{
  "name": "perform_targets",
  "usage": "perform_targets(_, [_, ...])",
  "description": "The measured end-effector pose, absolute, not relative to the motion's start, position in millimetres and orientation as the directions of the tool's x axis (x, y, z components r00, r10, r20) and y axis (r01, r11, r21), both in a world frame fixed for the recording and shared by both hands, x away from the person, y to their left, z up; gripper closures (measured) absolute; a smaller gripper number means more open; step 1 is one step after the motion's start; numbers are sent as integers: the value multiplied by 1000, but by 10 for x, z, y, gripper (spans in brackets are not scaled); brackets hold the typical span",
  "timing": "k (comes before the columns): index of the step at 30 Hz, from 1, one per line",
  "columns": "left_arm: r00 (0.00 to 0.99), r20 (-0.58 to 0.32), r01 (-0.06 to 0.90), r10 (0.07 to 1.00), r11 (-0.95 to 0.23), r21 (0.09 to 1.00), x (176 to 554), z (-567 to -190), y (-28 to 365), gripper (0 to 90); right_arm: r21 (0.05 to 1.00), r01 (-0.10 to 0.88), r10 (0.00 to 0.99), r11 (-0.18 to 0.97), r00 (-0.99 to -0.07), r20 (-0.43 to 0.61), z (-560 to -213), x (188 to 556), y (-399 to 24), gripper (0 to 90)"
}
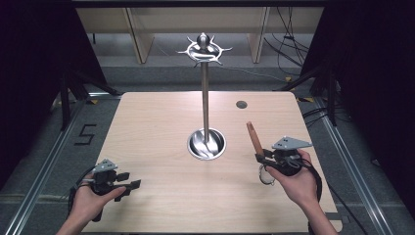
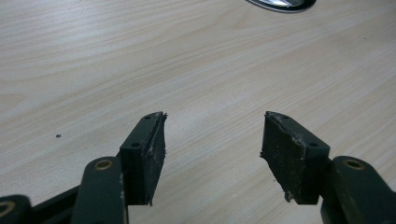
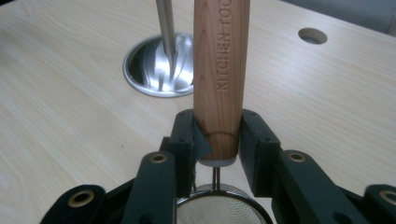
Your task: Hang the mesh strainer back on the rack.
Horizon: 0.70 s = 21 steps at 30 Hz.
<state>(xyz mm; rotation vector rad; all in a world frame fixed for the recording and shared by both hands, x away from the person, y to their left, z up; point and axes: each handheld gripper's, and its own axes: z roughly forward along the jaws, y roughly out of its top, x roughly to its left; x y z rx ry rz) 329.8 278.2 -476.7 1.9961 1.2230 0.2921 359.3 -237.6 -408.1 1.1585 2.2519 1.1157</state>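
Right tool (image 3: 218, 140) clamps strainer (image 3: 219, 70) by wooden handle (upright); left tool (image 2: 212, 154) agape, empty

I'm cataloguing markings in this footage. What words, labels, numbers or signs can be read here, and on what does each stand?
"KITCHEN TOO": stamped along the wooden handle of the strainer clamped in the right gripper; the lettering runs out of the picture at the top, so the rest cannot be read.
"5": a dark mark on the floor left of the table in the high view.
Nothing else readable; the metal stand bears no visible lettering.
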Motion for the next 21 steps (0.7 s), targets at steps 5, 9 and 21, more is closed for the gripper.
perform_targets(5, [511, -188, 663, 839, -245, 707, 3293, -4764, 2786, 385, 807, 484, 802, 338, -597, 22, -4020, 3580, -2364, 694])
perform_targets(9, [537, -186, 664, 823, -277, 694, 3304, -4759, 2816, 385, 830, 448, 796, 333, -605, 7, -3988, 3590, -2356, 694])
perform_targets(21, [535, -185, 665, 824, -276, 694, 3304, -4758, 2816, 385, 856, 414, 795, 311, -606, 4, -3892, 3571, -2307, 694])
